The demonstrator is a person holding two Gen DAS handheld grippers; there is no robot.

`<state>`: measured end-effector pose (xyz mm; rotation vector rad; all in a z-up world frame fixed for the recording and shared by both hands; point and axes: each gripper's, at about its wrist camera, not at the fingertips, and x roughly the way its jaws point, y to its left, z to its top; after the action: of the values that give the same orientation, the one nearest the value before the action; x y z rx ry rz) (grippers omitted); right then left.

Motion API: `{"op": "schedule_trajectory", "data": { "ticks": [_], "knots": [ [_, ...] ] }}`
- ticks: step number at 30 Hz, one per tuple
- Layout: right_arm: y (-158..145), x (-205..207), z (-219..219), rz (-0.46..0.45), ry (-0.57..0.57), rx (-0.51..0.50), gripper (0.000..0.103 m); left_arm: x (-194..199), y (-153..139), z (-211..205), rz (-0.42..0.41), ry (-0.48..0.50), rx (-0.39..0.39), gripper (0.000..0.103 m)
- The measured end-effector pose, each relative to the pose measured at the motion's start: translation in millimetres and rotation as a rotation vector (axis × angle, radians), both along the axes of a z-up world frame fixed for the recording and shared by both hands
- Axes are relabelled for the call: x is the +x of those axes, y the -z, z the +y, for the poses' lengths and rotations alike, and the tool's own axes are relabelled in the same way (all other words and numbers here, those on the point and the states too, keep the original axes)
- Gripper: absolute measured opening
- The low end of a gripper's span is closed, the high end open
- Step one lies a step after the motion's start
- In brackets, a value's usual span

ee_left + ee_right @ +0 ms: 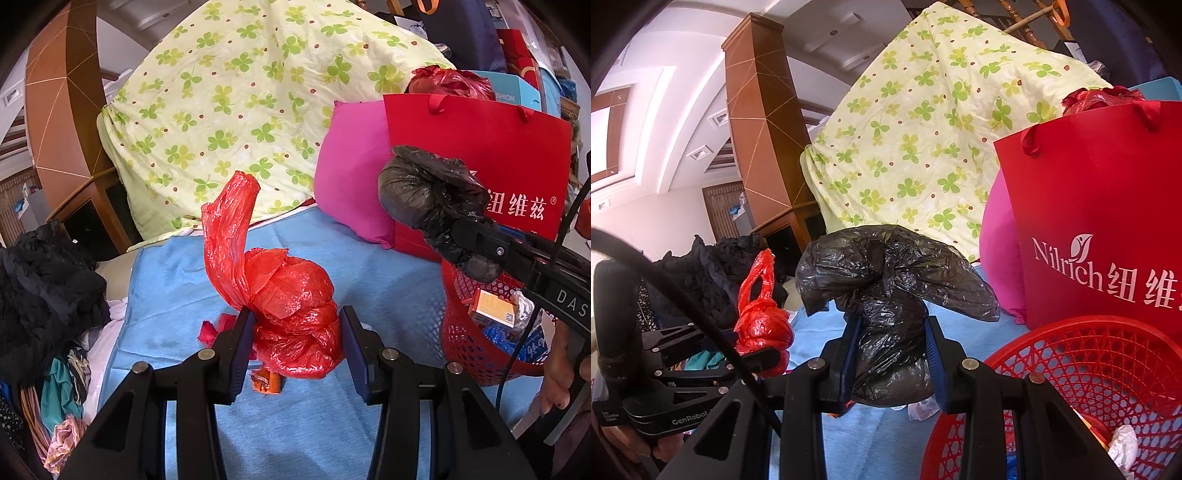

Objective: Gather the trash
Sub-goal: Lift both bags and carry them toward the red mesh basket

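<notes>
While both tongs are loaded, we note each grip in turn. Our left tongs [295, 341] are clamped on a knotted red bag [295, 310], its twisted tail standing up above the blue sheet [177, 280]. An orange scrap [266, 382] lies on the sheet just under the bag. Our right tongs [892, 360] are clamped on a black bag [894, 295], knotted and bulging above the pads. In the left view the black bag [424, 192] hangs over the rim of the red basket [469, 354], which sits at the sheet's right edge. The basket holds an orange box [493, 308] and crumpled wrappers. Behind it stand a red gift bag [1108, 229] and a pink pillow [351, 173]. A clover quilt [240, 103] is heaped at the back; dark clothes [44, 280] lie left.
</notes>
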<state>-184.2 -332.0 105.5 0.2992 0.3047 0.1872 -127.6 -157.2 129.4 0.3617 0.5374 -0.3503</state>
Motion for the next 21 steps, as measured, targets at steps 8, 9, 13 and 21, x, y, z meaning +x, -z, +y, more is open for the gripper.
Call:
{"op": "schedule_trajectory", "data": {
  "ticks": [8,9,13,21],
  "knots": [
    [0.3,-7.0,-1.3,0.004,0.025,-0.006,0.036,-2.0,0.6,-5.3,0.0,0.023,0.011,0.049],
    [0.1,-7.4,-2.0,0.003,0.026,-0.006,0.036,-2.3,0.9,-6.7,0.0,0.025,0.012,0.049],
    [0.3,-10.1,-4.6,0.002,0.033,-0.008,0.036,-2.8,1.2,-8.8,0.001,0.037,0.015,0.049],
    [-0.3,-11.7,-9.3,0.005,0.046,-0.012,0.036,-3.3,3.2,-15.1,0.008,0.05,0.019,0.049]
  ]
}}
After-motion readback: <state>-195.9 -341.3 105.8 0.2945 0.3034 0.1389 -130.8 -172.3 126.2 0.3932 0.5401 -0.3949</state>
